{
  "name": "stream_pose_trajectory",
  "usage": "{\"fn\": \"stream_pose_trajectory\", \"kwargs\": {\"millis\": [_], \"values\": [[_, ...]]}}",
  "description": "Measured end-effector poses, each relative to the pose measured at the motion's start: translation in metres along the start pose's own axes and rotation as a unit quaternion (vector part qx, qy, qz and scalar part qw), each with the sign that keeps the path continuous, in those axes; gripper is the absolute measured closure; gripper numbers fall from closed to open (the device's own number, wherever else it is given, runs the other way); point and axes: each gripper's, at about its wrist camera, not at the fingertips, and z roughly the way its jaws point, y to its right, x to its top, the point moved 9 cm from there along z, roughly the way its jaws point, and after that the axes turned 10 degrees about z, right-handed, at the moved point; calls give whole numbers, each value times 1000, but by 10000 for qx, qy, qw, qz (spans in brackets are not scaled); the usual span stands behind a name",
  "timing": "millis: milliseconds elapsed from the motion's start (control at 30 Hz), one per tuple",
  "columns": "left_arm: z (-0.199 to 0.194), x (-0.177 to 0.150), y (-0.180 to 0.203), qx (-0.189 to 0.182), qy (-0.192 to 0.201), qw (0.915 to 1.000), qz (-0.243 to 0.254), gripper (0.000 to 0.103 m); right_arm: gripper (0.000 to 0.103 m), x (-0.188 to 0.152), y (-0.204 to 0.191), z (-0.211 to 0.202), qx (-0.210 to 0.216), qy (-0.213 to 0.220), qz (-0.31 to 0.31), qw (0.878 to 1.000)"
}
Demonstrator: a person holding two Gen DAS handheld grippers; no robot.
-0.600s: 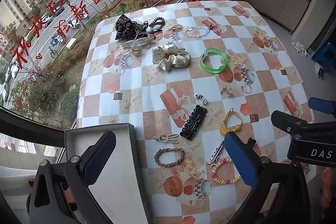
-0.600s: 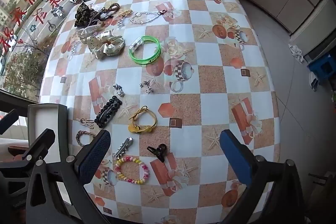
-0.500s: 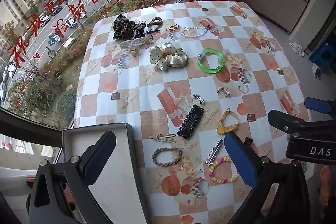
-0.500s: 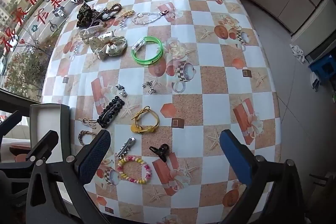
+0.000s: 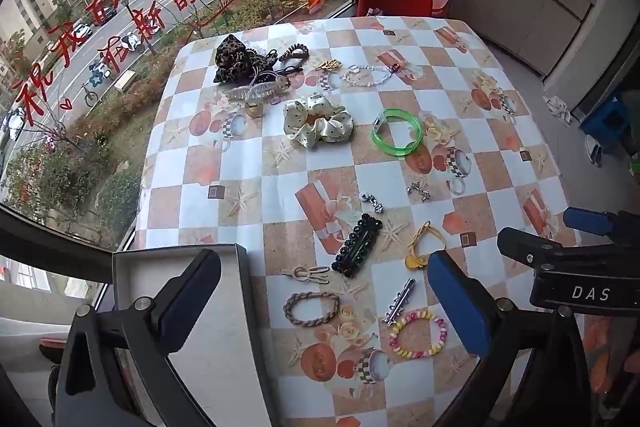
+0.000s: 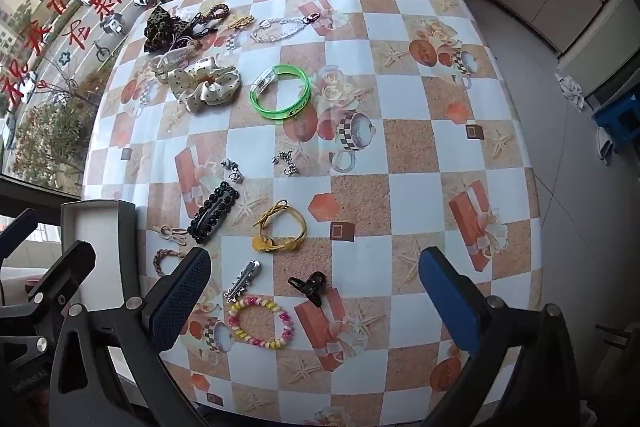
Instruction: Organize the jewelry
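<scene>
grey box (image 5: pixel 224 327) half hidden behind left tool (image 5: pixel 324 295), braided band (image 6: pixel 166 261) partly covered by right tool (image 6: pixel 316 291), both tools wide, empty

box (image 5: pixel 240 327) partly behind gripper (image 5: pixel 324 291), braided tie (image 6: pixel 162 261) half hidden

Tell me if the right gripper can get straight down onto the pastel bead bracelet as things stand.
Probably yes. The right gripper is open and empty above the pastel bead bracelet, which lies flat with nothing on it. The silver clip and the black claw clip lie close by, so they might get nudged.
</scene>
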Motion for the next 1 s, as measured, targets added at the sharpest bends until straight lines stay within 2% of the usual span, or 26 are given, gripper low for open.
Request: {"fn": "stream_pose_trajectory", "kwargs": {"millis": [167,1000], "values": [[2,-1,-1,-108,-19,9999,-121,0,0,0,1,2,-72,-26,54,10000],[10,-2,-13,35,-177,9997,-176,0,0,5,-6,7,-240,-175,-73,9995]]}}
